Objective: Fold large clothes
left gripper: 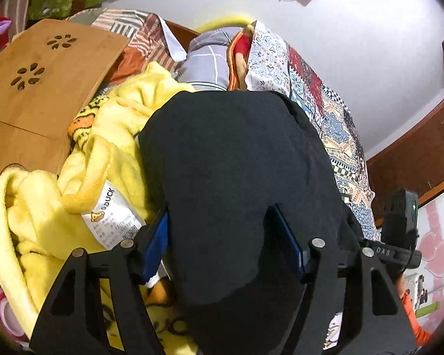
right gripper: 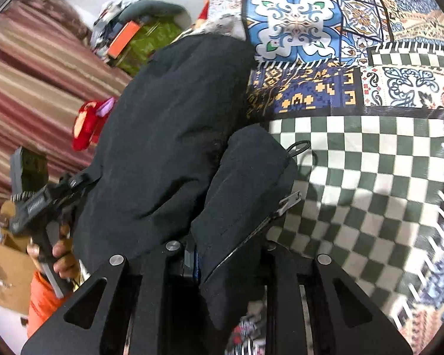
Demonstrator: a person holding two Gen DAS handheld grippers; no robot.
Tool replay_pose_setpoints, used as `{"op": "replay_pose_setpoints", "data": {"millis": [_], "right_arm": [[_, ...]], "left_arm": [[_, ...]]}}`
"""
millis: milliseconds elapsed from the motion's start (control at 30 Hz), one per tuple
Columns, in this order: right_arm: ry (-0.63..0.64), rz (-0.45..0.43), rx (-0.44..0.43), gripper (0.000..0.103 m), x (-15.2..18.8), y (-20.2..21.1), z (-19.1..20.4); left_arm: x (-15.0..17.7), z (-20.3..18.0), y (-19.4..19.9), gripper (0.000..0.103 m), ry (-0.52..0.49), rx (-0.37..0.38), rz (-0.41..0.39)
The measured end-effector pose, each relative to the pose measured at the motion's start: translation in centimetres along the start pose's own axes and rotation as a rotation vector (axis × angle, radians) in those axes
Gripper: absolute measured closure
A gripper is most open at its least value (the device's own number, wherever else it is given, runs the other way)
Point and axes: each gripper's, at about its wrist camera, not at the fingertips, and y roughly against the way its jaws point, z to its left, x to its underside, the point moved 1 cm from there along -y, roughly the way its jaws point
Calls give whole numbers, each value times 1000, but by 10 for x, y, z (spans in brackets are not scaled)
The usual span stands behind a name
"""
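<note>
A large black jacket point(left gripper: 236, 153) lies bunched on the patchwork bedspread point(left gripper: 325, 112). My left gripper point(left gripper: 219, 216) has a thick bundle of it between its blue pads, which stand wide and press on the cloth from both sides. In the right wrist view the jacket point(right gripper: 162, 118) stretches away to the upper left. My right gripper point(right gripper: 226, 248) is narrowly shut on a folded edge with a zipper pull point(right gripper: 287, 202); its right finger is hidden by the fabric. The left gripper point(right gripper: 35, 201), held by a hand point(right gripper: 62, 254), shows at the left edge.
A yellow fleece blanket point(left gripper: 109, 136) is piled left of the jacket, beside a wooden lap table point(left gripper: 44, 74). A grey checked pillow point(left gripper: 207, 62) lies beyond. The checkered bedspread point(right gripper: 355, 162) spreads to the right. A red plush point(right gripper: 87, 127) and striped cloth point(right gripper: 29, 74) are at left.
</note>
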Motion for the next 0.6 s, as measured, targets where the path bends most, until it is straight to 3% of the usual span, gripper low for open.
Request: {"op": "replay_pose_setpoints", "data": {"millis": [133,200,367,467,533,600], "right_arm": [[70,89,124,65,2,5,-4],[109,107,210,63,4,19,-3],[222,42,335,62,10,59,22],[283,-39,341,60,6,76,44],[318,-78,310,51,8,78,61],[342,-97,279,49,11,73,70]], "left_arm": [[3,-13,-1,31,-51,-51,1],[4,-15,2,31,-50,-66,5],[2,-30,15,33,-89,-167,-3],[10,-53,31,33,-173,-201,-26],[20,-71,43,33,-224,-199,-46],[31,-85,50,33,-257,-196,-65]]}}
